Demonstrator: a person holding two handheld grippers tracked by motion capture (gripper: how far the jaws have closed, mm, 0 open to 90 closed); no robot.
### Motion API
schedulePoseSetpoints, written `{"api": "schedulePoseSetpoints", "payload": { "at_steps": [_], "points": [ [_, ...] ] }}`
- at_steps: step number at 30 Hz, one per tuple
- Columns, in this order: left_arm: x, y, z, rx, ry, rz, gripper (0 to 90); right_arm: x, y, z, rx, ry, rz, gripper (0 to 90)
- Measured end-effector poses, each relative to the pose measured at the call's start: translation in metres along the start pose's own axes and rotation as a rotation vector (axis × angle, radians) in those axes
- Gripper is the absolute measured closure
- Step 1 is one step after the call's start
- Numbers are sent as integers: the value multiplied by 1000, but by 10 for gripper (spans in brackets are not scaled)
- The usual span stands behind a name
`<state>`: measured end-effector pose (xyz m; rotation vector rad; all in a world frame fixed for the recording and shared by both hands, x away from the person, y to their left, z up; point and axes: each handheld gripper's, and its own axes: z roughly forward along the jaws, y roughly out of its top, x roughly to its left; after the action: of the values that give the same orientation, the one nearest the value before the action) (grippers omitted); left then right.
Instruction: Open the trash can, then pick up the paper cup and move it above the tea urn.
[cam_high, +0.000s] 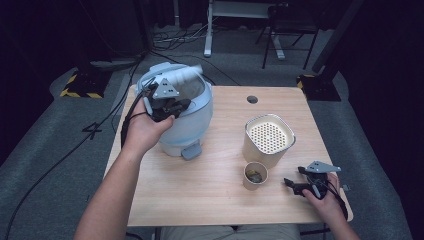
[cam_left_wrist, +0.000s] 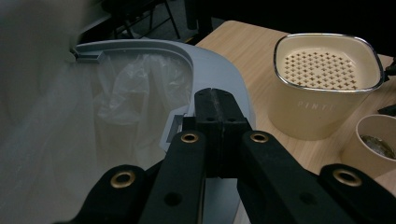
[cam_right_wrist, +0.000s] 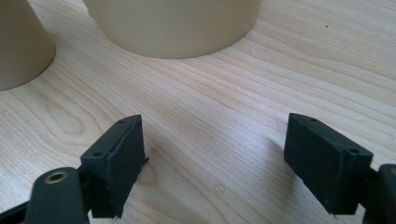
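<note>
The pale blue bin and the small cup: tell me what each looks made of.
Pale blue bin: probably moulded plastic, with a smooth matte shell and a thin clear liner crinkling inside. Small cup: likely paper or card, with a dull tan wall and thin rim.

From my end, the bin (cam_high: 186, 125) is pale blue-grey with a see-through whitish liner (cam_left_wrist: 126, 98). The container (cam_high: 268, 140) is cream with a chrome rim and a diamond-hole grid on top. The cup (cam_high: 255, 176) is tan. The tabletop (cam_high: 210, 185) is light wood grain, and both hand-held grippers have black jaws.
</note>
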<state>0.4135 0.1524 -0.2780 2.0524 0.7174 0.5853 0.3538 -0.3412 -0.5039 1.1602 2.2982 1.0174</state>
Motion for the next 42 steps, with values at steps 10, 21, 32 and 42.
{"api": "schedulePoseSetpoints", "payload": {
  "at_steps": [10,21,32,42],
  "points": [
    [0,-4,0,-60,-94,-73,671,0,0,0,0,0,0,208],
    [-17,-22,-25,-180,-237,-37,471,0,0,0,0,0,0,208],
    [-42,-69,-26,-198,-286,-7,414,0,0,0,0,0,1,207],
    [-65,-127,1,-139,-299,-59,400,0,1,1,13,-20,14,156]
  ]
}}
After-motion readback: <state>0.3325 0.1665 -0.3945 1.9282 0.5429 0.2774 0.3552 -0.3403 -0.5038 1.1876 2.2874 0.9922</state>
